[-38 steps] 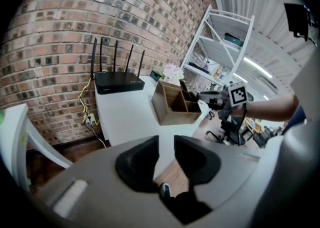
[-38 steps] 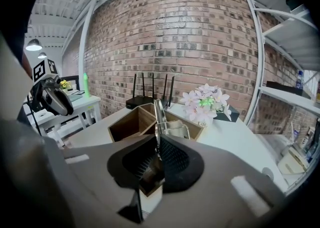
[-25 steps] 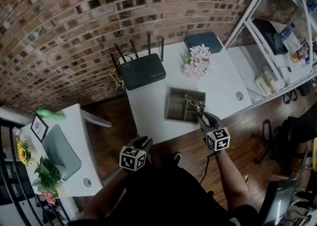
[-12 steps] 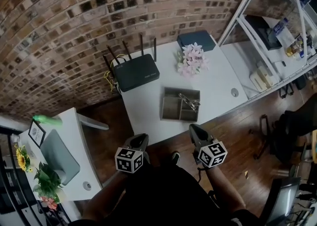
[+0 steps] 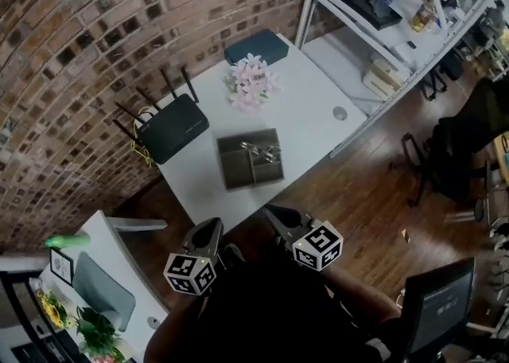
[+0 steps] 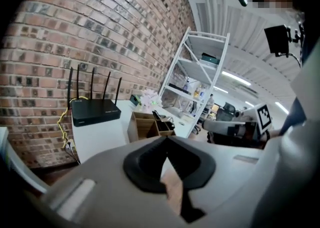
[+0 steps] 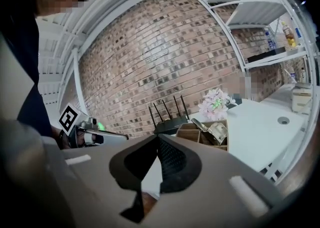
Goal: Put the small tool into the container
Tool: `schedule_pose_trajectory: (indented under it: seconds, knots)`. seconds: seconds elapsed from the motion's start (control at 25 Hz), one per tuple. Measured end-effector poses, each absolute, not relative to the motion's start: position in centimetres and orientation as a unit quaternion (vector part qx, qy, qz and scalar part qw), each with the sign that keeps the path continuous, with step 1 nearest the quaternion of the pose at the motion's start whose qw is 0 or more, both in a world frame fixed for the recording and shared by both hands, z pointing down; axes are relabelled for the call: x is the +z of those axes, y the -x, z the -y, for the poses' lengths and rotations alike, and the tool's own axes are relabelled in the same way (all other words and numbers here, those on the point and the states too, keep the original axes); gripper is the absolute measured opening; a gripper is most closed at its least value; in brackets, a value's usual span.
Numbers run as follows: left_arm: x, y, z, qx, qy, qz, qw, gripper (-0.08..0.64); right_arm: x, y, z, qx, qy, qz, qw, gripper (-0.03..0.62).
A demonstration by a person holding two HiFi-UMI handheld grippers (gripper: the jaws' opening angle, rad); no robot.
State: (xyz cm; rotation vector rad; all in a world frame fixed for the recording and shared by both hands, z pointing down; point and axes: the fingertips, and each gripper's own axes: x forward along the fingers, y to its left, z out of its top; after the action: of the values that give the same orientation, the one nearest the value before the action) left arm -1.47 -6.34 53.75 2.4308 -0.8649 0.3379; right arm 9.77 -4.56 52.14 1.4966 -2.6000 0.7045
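White table (image 5: 310,99) bears one black router (image 5: 171,126), one divided container (image 5: 235,169) and one bunch of flowers (image 5: 252,83). One small tool (image 5: 262,150), seemingly metal though too small to identify, lies in the container's right-hand part. The two grippers, left gripper (image 5: 208,232) and right gripper (image 5: 278,216), have pulled back from the table. Their jaws have just been closing and now meet on nothing, so the placing looks finished.

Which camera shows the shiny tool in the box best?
The head view: it looks down into the container, showing the metal tool whole. The right gripper view shows it sideways above the rim; the left gripper view barely shows it.
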Motion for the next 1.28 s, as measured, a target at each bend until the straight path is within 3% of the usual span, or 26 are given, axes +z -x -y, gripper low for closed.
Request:
schedule_pose_trajectory:
  seconds: [0.8,1.28]
  knots:
    - [53.4,0.6,4.8,0.113,-0.894,0.328,0.285,0.003,50.8,-9.8,3.4,0.252,-0.478,0.842,-0.013,0.011]
    - [53.7,0.8,5.3,0.112,-0.893,0.325,0.290,0.003,51.1,-8.8,4.0,0.249,-0.472,0.846,-0.002,0.009]
